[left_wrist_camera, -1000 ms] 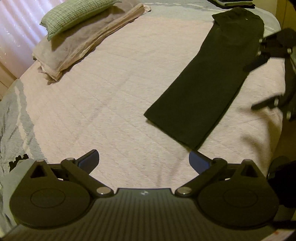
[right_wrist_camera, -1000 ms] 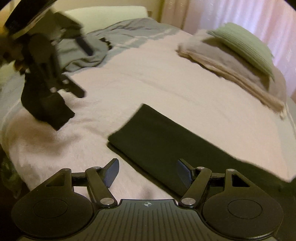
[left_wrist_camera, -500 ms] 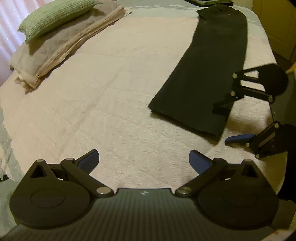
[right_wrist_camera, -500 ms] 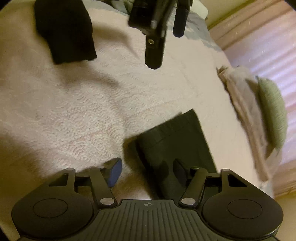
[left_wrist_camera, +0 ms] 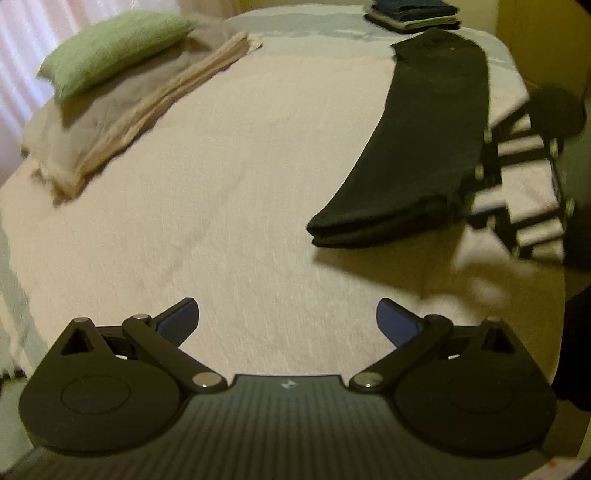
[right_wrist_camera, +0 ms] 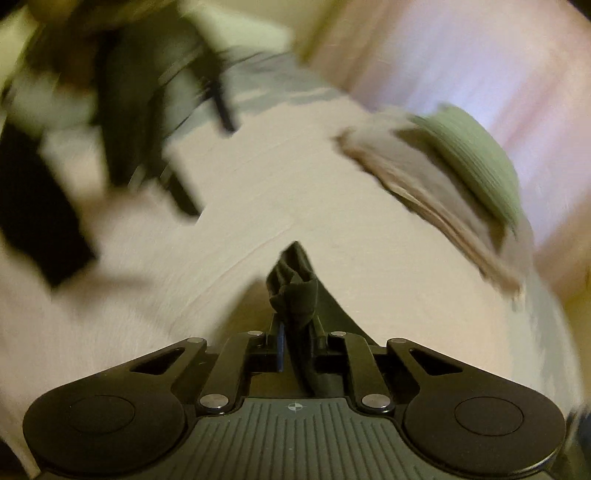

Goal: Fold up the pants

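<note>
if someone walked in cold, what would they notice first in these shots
The long black pants stretched across the pale pink bedspread, their near end lifted off the bed. There the right gripper is shut on a bunched corner of the dark cloth, while the left gripper hovers open over bare bedspread. Next, the green pillow on folded beige blankets at the far left.

Pants (left_wrist_camera: pixel 432 147) lie on the bed (left_wrist_camera: pixel 229 206), right side. Pillow (left_wrist_camera: pixel 110 48) on folded blankets (left_wrist_camera: pixel 122 122), far left. Clothes stack (left_wrist_camera: pixel 413 14) at far edge.
</note>
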Demonstrator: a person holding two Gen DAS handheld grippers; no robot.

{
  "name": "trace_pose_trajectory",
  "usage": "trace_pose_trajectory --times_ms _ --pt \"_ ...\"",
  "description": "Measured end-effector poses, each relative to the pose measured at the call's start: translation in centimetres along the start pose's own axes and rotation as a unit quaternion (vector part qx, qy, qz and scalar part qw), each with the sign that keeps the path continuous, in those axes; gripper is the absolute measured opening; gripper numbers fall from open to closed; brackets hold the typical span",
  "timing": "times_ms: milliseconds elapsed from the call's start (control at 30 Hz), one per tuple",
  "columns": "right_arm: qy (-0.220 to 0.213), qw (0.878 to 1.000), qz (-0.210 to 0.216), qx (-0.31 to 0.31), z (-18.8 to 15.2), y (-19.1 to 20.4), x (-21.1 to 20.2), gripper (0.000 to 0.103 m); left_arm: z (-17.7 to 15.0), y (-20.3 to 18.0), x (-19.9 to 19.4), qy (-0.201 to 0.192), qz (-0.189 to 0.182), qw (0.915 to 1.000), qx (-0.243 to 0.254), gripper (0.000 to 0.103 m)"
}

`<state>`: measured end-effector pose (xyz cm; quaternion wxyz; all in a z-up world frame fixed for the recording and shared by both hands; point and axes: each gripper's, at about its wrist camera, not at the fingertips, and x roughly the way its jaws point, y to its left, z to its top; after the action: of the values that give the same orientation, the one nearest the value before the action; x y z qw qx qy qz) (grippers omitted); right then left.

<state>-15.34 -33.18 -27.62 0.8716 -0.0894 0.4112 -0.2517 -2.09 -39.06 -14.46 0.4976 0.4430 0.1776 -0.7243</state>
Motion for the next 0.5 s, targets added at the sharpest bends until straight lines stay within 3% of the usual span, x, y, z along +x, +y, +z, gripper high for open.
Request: trace_pose_trajectory --times_ms 167,233,333,500 --pt "-0.045 0.986 -0.010 0.163 2.1 -9.4 -3.8 0.008 5.6 0.0 -0.3 -0.039 -0.009 0.9989 0.023 0.101" --pt "-0.069 0.969 -0.016 0.237 1.5 -14.3 -5.6 0.008 8.7 -0.4 0.0 -0.057 -0.012 0.9977 0.034 0.101" --pt "-0.103 0.929 -0.034 0.353 -1.5 -22.5 -8.7 0.008 13.9 -1.9 0.9 -0.080 -0.017 0.9954 0.051 0.101" --pt "-0.115 0.843 -0.070 0.521 -13.0 -34.9 -11.5 0.008 22.2 -6.3 3.5 -0.099 -0.029 0.9918 0.076 0.101"
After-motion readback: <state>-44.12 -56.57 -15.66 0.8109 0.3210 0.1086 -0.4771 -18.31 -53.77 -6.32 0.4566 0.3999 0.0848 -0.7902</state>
